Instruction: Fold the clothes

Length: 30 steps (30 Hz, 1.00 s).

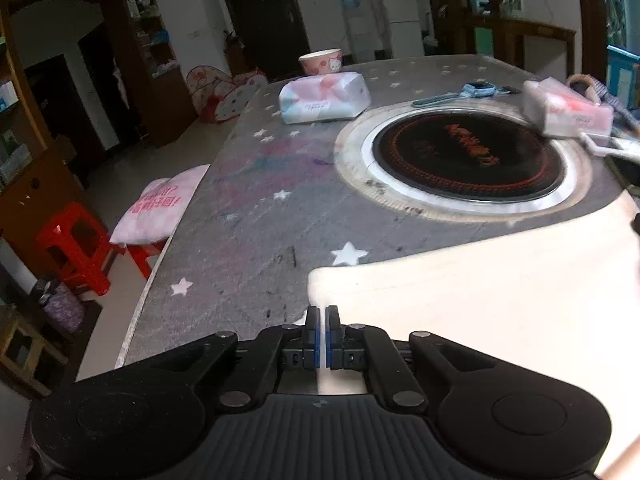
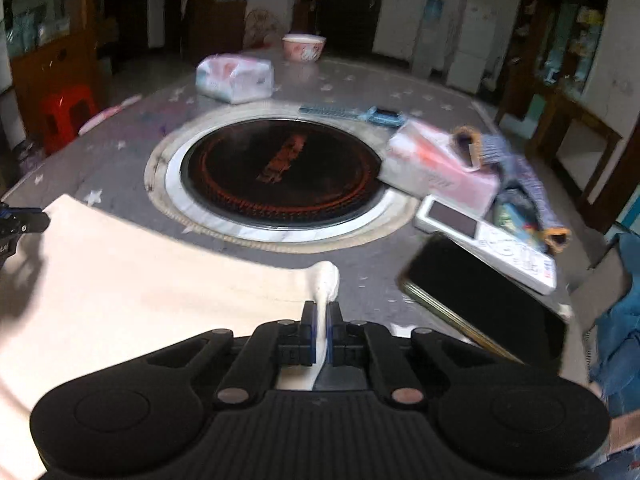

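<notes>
Two corners of pale cloth (image 2: 132,280) pinched: left gripper (image 1: 323,316) at left corner, right gripper (image 2: 320,312) at right. Cloth stretched flat over near table (image 1: 248,208) edge. Keep both pinches level, tension even, clear of phone (image 2: 480,300).

left gripper (image 1: 322,316): fingers pressed together, pinching the white cloth (image 1: 480,300) at its left corner, held low and level | right gripper (image 2: 321,312): fingers closed on a bunched right corner of the cloth, pointing forward | left gripper's tip shows at the left edge of the right wrist view
</notes>
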Tool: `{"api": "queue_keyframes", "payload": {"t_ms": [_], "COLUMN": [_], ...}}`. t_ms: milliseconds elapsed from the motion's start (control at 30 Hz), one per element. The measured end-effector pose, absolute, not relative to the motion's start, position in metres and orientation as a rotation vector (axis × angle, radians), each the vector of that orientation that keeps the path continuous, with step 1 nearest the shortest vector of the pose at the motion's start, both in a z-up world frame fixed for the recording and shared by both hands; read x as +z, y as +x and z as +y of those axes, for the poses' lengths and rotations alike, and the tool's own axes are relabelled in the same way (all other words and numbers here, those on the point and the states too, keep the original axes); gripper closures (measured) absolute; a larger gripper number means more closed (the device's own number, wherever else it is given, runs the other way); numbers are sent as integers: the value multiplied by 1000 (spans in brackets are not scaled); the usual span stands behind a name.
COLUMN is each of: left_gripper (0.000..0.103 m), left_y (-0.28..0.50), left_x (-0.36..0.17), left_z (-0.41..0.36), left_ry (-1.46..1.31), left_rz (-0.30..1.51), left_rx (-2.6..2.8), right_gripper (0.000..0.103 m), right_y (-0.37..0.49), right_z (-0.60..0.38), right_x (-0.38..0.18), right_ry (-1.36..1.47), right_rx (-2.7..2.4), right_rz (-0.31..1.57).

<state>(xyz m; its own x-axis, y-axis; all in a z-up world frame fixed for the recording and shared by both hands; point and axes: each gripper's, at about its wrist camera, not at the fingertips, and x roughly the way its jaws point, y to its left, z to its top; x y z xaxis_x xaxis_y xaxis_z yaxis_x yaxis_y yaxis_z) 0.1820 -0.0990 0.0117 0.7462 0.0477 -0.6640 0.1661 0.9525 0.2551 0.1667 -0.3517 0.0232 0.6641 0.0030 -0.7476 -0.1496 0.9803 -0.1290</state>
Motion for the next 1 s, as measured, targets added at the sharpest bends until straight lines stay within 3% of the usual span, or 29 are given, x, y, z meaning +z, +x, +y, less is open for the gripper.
{"api": "queue_keyframes", "payload": {"t_ms": [33,133,600,833,1000], "left_gripper": [94,86,86,86,79], "left_y": [182,177,122,112,113], "left_x": [12,20,32,22,23], "left_z": [-99,-97,-134,-143,-140], "left_ry": [318,310,285,307,297], "left_rz": [731,736,792,809,807], "left_rx": [-67,-71,-301,-326,-319], "right_gripper": [92,89,87,84,80], "right_y": [170,164,5,-30,-39], "right_z": [-349,-349,-305,-274,-260], "right_x": [21,28,69,59,56], "right_ry": [-206,-206,-371,-489,-559], "right_rx": [79,94,562,704,765], "right_rz": [851,856,920,924,912]}}
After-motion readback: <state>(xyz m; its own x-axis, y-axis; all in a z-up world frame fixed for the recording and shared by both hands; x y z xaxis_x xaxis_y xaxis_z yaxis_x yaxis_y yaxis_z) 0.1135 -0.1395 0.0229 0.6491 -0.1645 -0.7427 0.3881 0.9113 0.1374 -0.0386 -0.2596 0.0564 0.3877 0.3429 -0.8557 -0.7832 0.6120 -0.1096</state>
